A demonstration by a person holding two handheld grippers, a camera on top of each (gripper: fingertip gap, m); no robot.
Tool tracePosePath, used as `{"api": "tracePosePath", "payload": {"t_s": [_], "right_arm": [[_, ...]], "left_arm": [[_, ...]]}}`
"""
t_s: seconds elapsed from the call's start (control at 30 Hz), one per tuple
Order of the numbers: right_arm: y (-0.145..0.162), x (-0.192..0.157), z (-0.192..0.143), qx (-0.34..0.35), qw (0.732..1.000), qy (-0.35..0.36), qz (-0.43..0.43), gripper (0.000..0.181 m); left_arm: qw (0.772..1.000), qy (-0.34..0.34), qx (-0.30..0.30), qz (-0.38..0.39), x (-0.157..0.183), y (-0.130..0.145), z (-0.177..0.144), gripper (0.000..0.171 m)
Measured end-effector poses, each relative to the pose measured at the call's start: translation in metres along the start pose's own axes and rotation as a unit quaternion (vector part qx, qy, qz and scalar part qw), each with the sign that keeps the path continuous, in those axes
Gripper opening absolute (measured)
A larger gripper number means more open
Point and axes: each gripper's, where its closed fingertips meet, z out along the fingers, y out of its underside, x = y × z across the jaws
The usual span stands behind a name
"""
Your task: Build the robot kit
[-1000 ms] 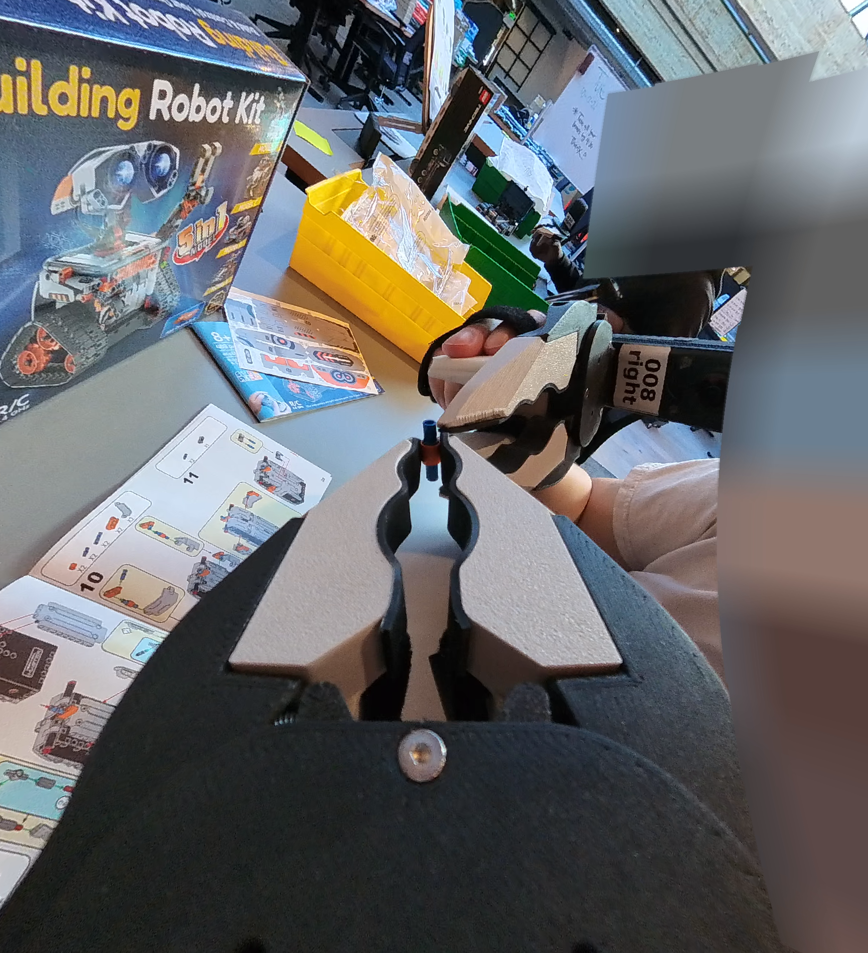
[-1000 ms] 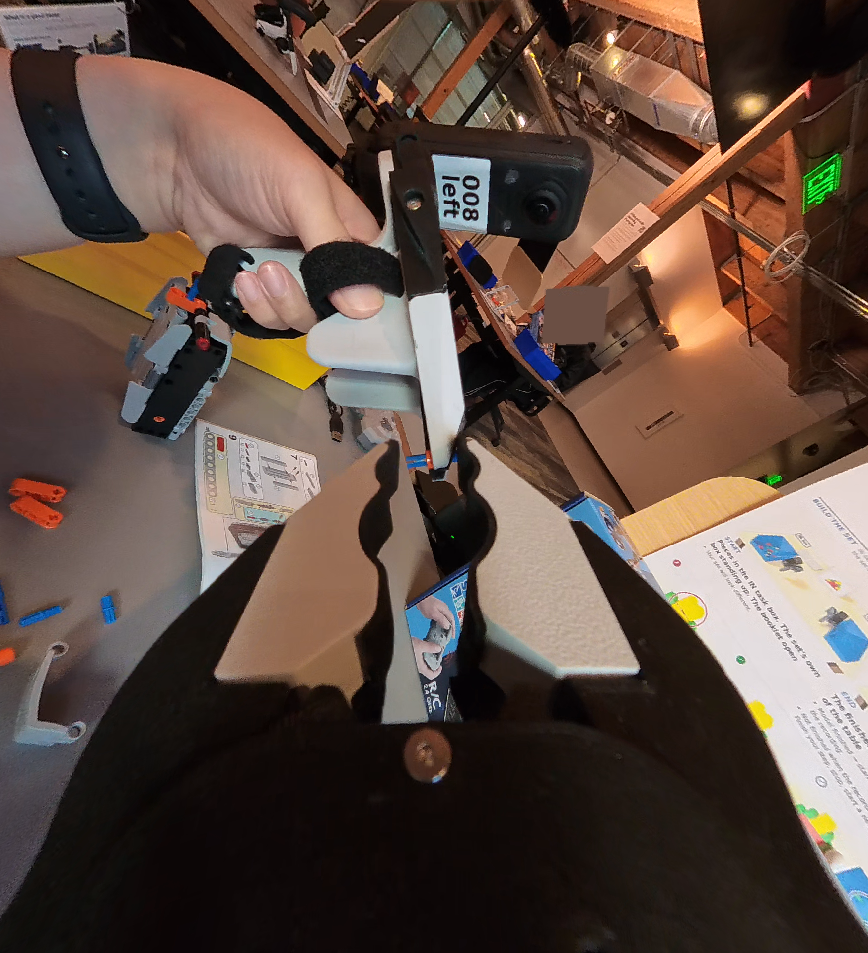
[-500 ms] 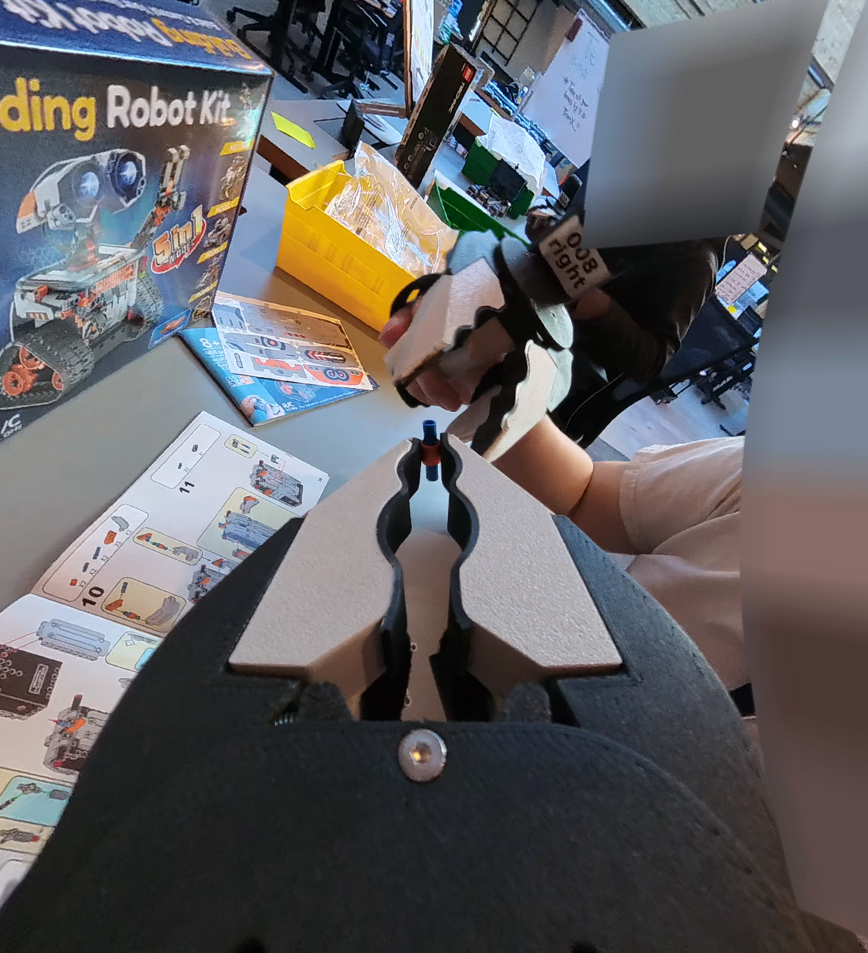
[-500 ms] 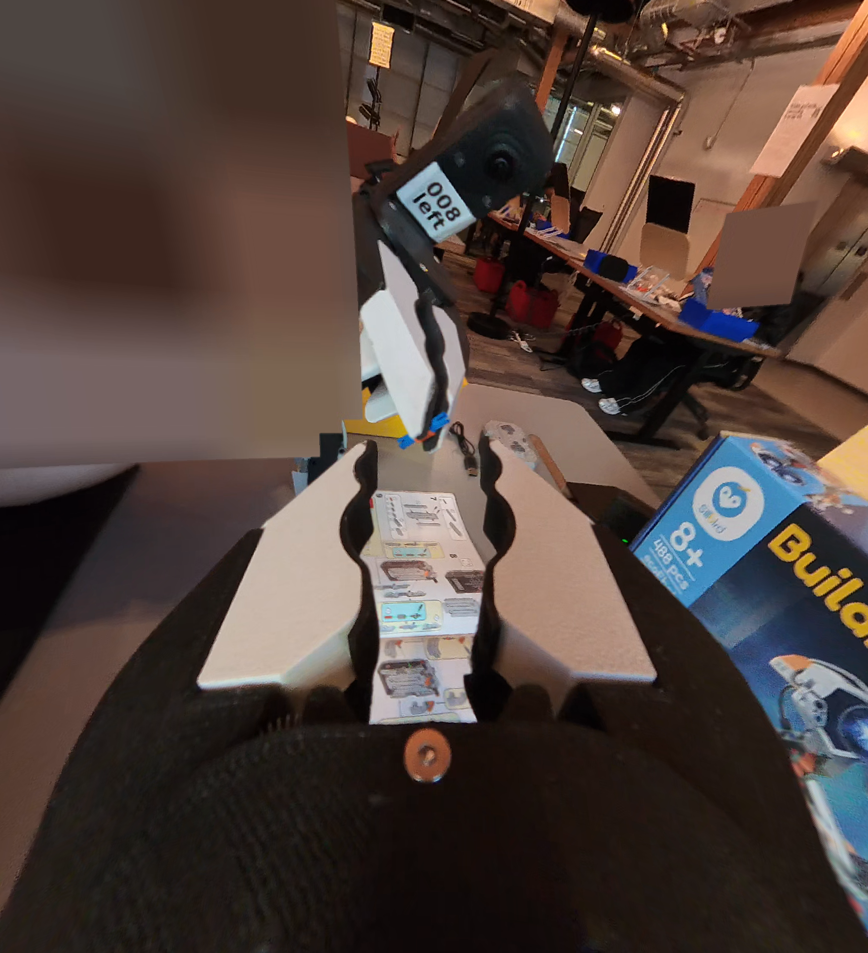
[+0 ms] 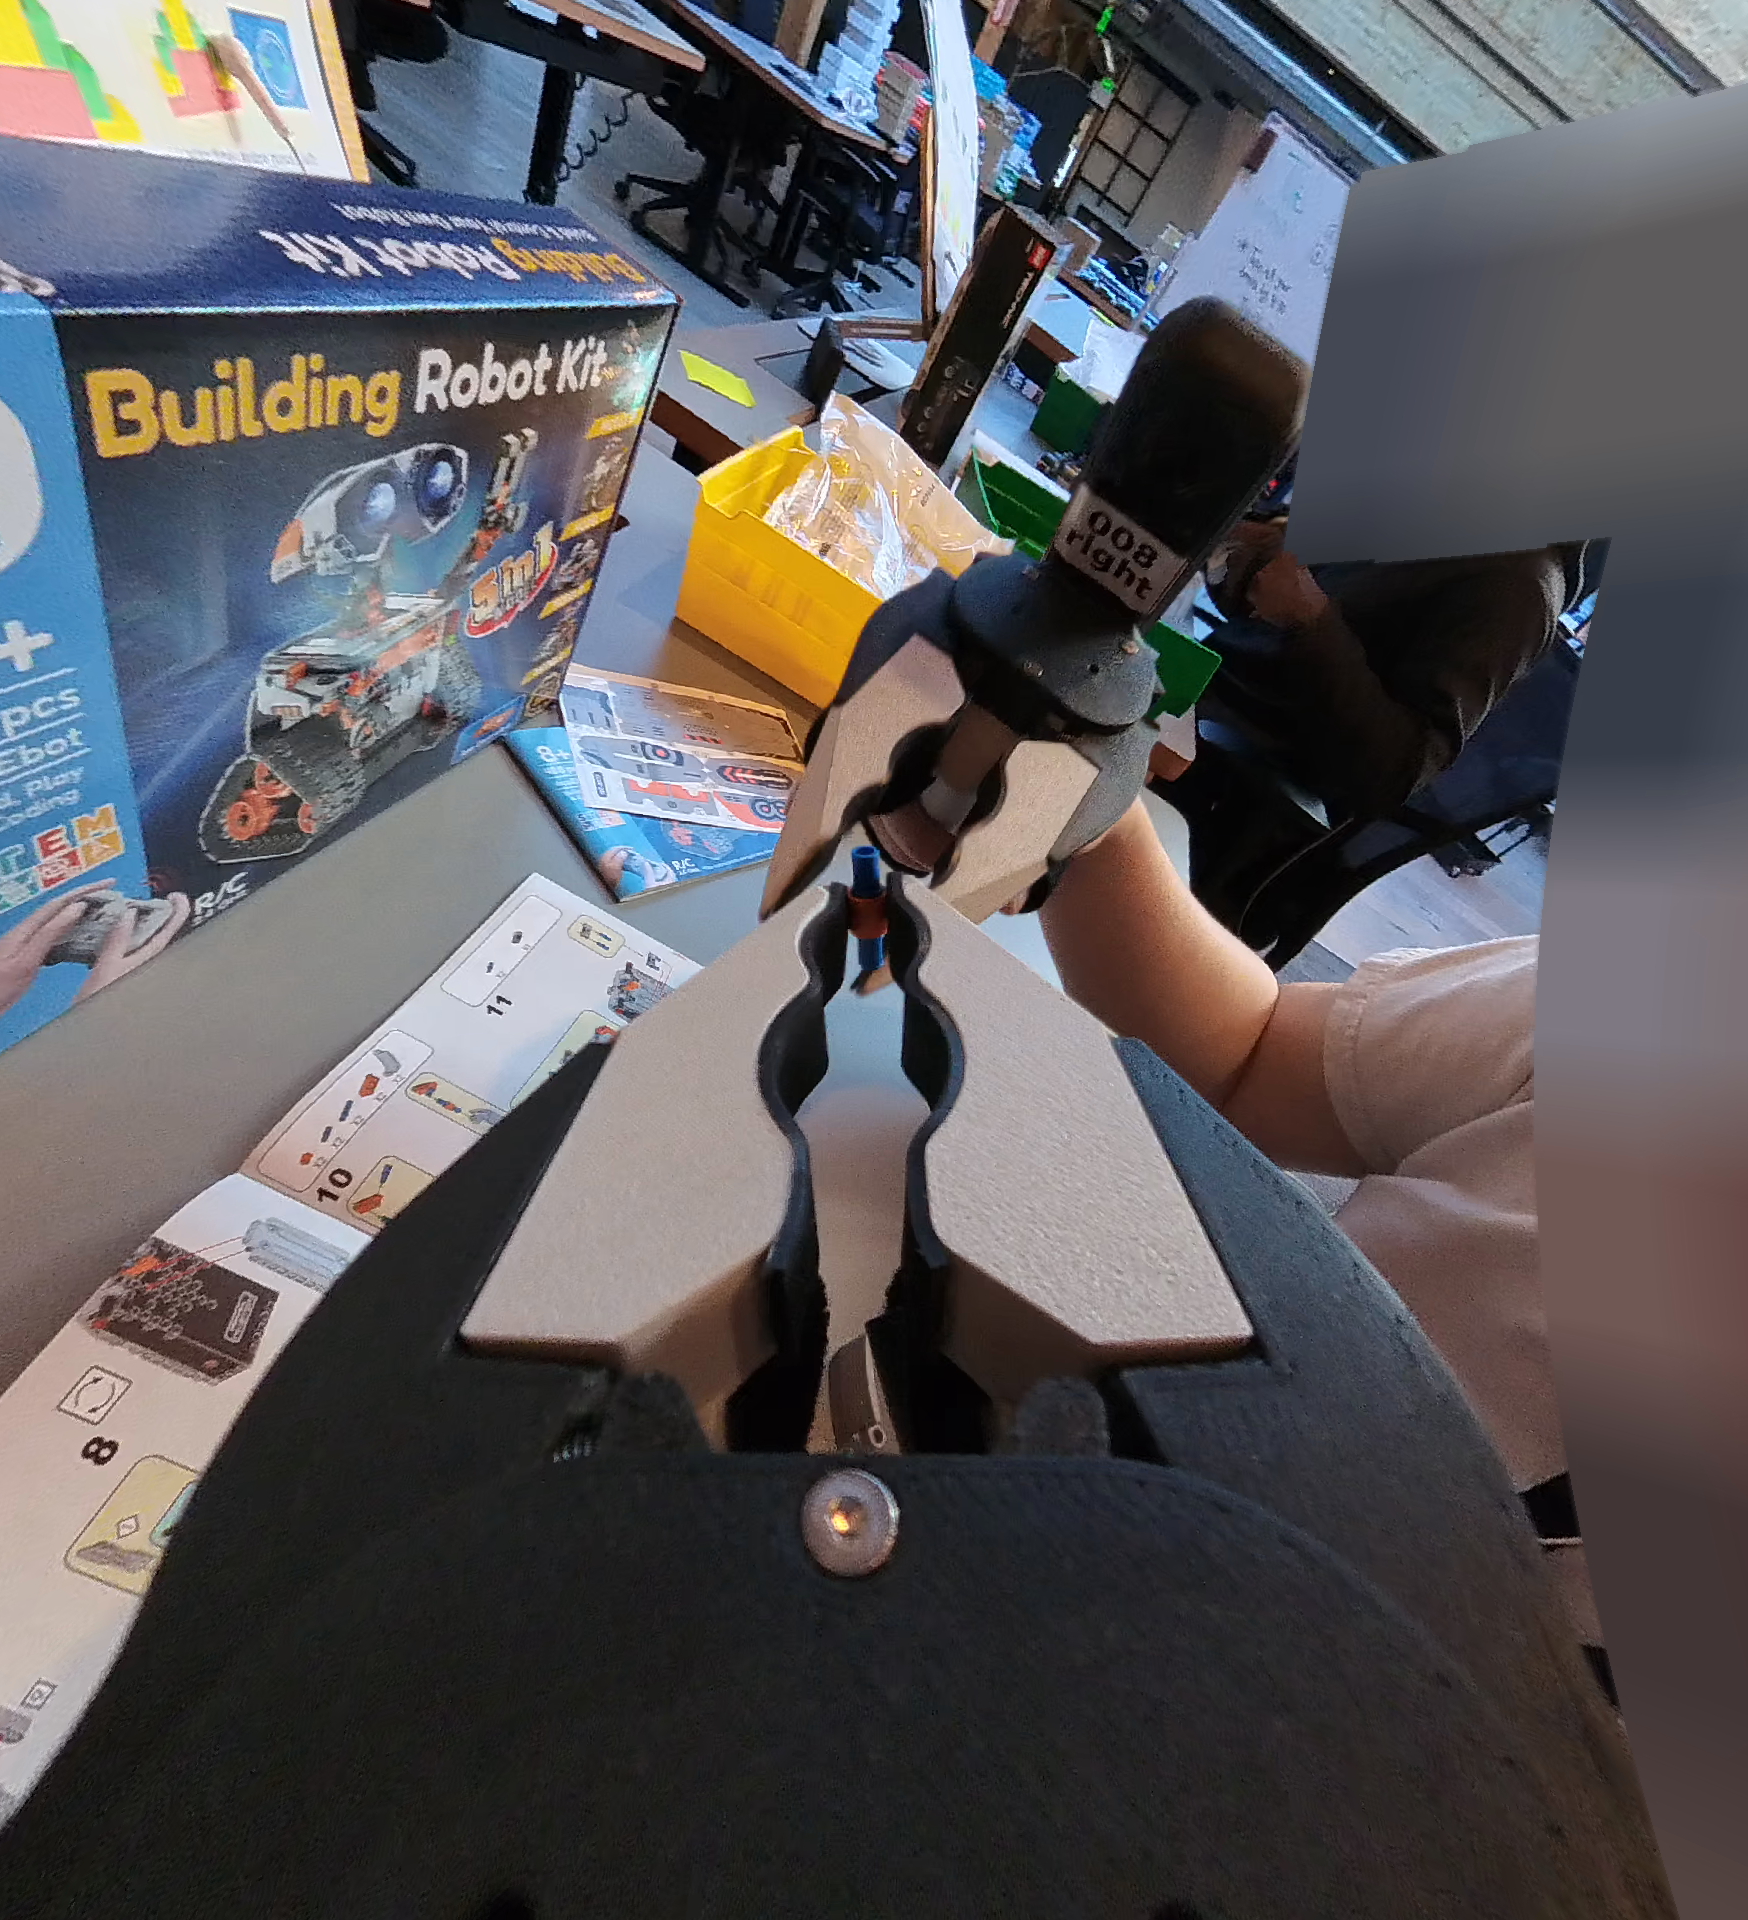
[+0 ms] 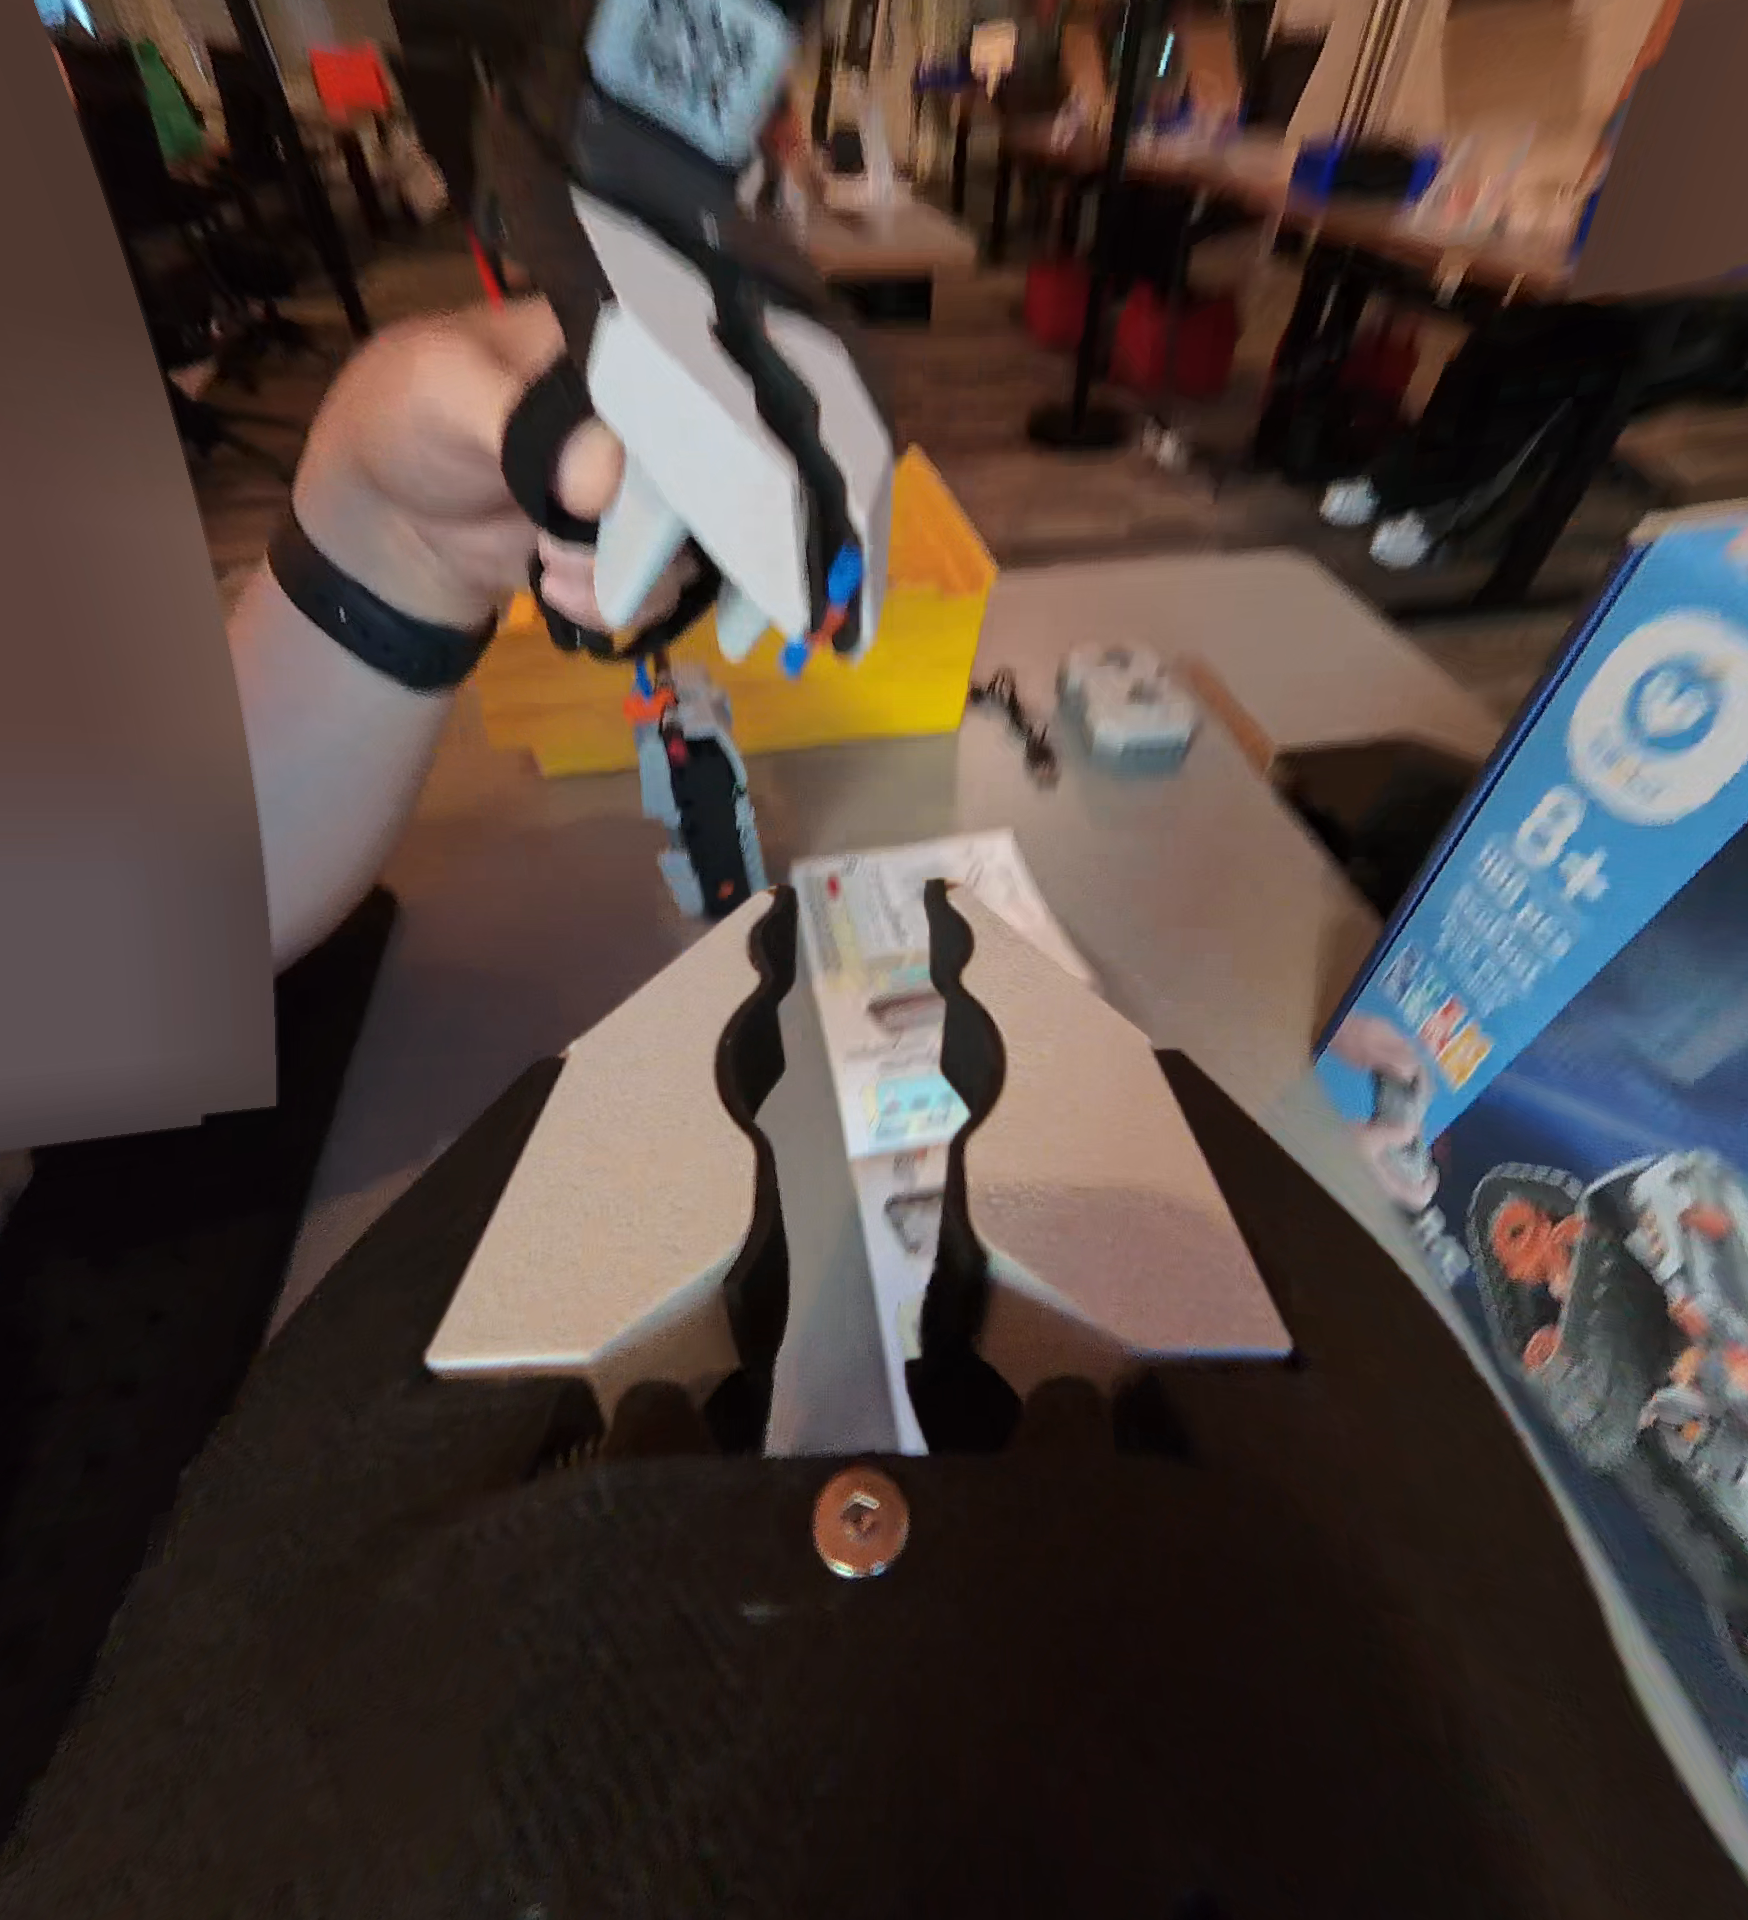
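My left gripper [image 5: 865, 906] is shut on a small blue-and-orange pin [image 5: 862, 902], held upright at its fingertips above the grey table [image 5: 70, 1132]. In the right wrist view the left gripper [image 6: 828, 623] hangs tip-down with the pin [image 6: 834, 608] in it. My right gripper [image 6: 857, 899] is open and empty. In the left wrist view it [image 5: 865, 868] points at the pin from just behind it, a little apart. A partly built black-and-grey model [image 6: 704, 810] lies on the table below the left gripper.
A blue robot-kit box [image 5: 330, 582] stands at the left. An unfolded instruction sheet [image 5: 413, 1091] and a booklet [image 5: 662, 800] lie on the table. A yellow bin [image 5: 776, 592] holds clear bags. A grey module with a cable [image 6: 1124, 707] lies further back. The grippers' ends are close to 5 cm from one another. The partly built black-and-grey model [image 6: 704, 810] lies around 20 cm away from my right fingertips.
The right gripper swung from sideways to pointing its open fingers toward the pin's end. Its view tilted down to the table. The left gripper stays shut on the pin.
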Motion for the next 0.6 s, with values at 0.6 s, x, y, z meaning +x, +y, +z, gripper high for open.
{"api": "tracePosePath", "payload": {"t_s": [0.6], "right_arm": [[0.142, -0.044, -0.008, -0.248, 0.932, 0.155, 0.214, 0.015]], "left_arm": [[0.996, -0.045, 0.08, 0.007, 0.004, -0.025, -0.057, 0.005]]}}
